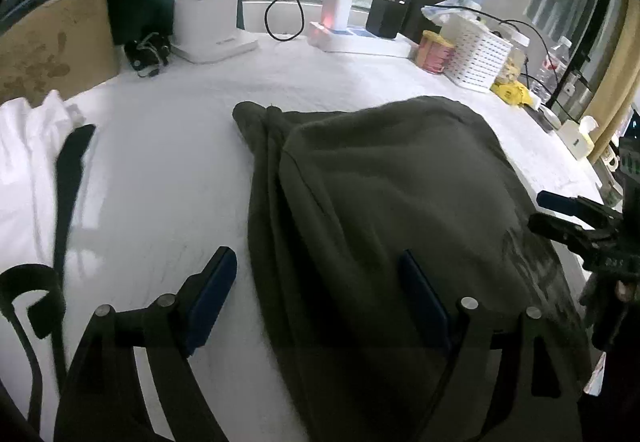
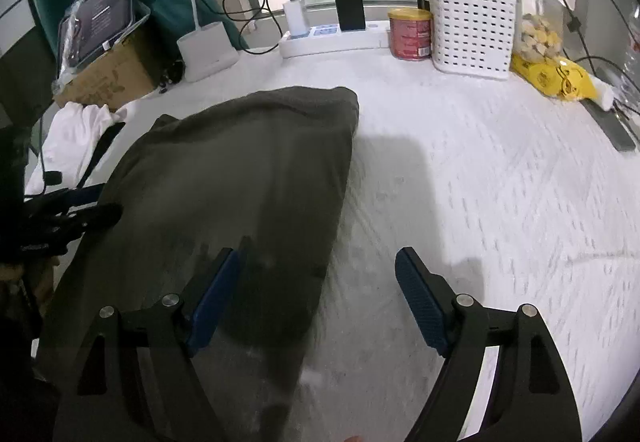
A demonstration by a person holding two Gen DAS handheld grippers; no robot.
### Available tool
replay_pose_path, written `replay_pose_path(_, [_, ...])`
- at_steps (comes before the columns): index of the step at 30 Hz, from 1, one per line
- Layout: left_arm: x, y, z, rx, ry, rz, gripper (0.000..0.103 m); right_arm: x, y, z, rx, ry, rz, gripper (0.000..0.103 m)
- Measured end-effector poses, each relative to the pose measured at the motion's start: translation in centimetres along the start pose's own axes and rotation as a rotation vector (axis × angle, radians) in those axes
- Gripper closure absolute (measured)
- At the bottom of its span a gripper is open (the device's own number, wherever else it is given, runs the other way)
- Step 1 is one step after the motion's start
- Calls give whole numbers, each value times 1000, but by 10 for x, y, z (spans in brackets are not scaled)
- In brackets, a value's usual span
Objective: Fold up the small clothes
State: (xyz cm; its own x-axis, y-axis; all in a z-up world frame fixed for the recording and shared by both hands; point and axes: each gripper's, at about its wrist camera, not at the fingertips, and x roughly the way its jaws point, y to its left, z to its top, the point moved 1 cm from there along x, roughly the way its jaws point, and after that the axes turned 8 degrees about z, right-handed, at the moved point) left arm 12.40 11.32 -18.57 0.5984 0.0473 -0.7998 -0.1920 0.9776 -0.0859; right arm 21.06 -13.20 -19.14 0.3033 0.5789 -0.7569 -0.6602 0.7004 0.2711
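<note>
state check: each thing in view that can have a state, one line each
Dark olive green garment: lying folded over on the white quilted cover, ungripped.
Left tool: open, straddling the garment's left edge.
Right tool: open, straddling its right edge.
White crumpled cloth: unfolded, lying apart.
White power strip: chargers plugged in.

Left gripper: jaws spread wide, blue pads facing inward, nothing between them. Right gripper: jaws likewise wide apart, blue pads exposed, nothing held. The two grippers sit side by side, apart.
</note>
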Motion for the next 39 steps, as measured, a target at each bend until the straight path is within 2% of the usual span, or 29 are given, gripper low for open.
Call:
replay_pose_path(2, [5,-2,6,6,-3,-1,12,6,-1,5,-3,8,2,20])
replay_pose_path(5, [12,-6,13,22,-3,10,8,16,-3,13,-10,21,5,20])
replay_pose_path(9, [20,-13,21,78,9,-2,8,25,-3,23,-29,22,8,20])
replay_pose_path(13, [26,-20,24,135,-2,21,8,34,-2,31,-59,17,11,20])
replay_pose_path(19, [26,-12,29,117,13,20,8,43,2,39,-80,18,16,20])
replay_pose_path(25, [27,-14,30,131,-12,32,8,48,3,43,-95,19,36,20])
replay_pose_path(27, [29,-17,31,135,-10,8,8,50,6,44,-105,23,23,20])
replay_pose_path(29, [27,-25,30,170,-15,-15,20,51,8,45,-111,27,32,20])
replay_pose_path(34, [25,-39,29,204,-22,-29,30,57,22,45,-176,51,39,20])
replay_pose_path(36, [24,-42,28,196,-25,-32,37,59,28,44,-209,57,34,27])
replay_pose_path(38, [24,-46,27,197,-29,-45,53,60,31,44,-220,58,40,33])
replay_pose_path(39, [24,-48,28,196,-31,-53,57,59,31,44,-221,57,42,34])
